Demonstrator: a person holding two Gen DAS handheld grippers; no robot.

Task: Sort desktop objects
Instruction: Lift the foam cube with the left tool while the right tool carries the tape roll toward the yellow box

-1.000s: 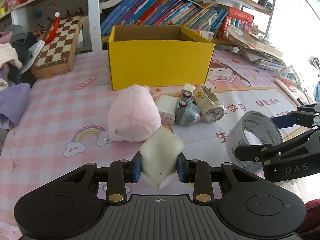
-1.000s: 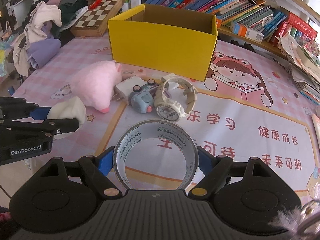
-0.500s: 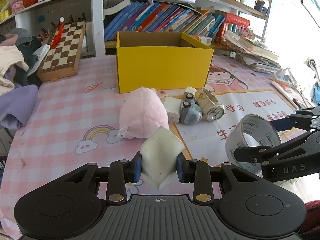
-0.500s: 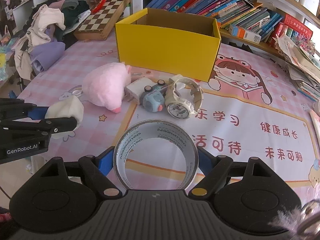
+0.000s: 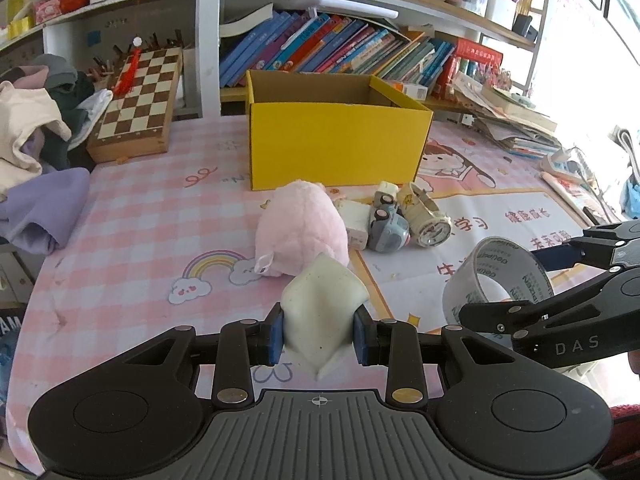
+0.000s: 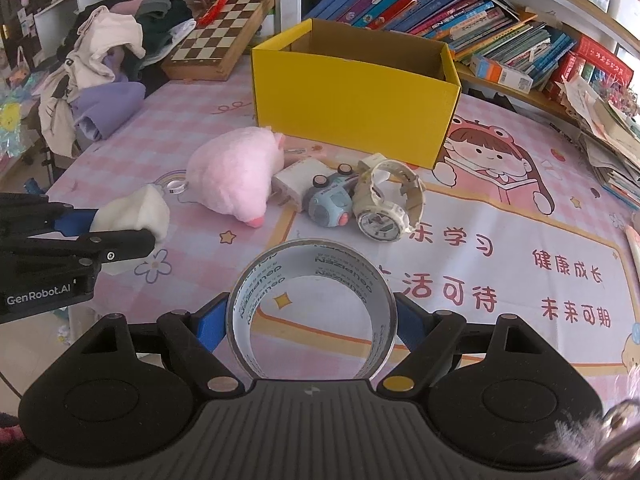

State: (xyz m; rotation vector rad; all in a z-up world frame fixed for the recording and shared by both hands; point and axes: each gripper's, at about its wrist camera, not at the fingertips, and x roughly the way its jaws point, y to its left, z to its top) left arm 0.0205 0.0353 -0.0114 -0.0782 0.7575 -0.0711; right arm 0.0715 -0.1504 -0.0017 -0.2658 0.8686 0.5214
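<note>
Left tongs [image 5: 319, 330]: closing tight on a cream squishy toy [image 5: 320, 312], pads pressing its sides in so the soft body is bulging above and below; lifted clear of the worktop [image 5: 132, 248], seemingly for carrying.
Right tongs [image 6: 310, 322]: standing wide yet gripping, blue pads bearing on the outer wall of a tape roll [image 6: 312, 304] held on edge, hollow facing the camera; the width is matching the roll's breadth.
Yellow cardboard box [image 5: 336, 148]: sitting open-topped at the far side, well apart from both loads; probably the sorting target.
Remaining pile: pink plush toy [image 5: 300, 232], white charger [image 5: 356, 222], blue toy car [image 5: 386, 228] and cream wristwatch [image 5: 426, 222] are lying bunched together just before the box, awaiting pickup.
Judgement: both loads are looking secure; the box's near wall is demanding height before release.
</note>
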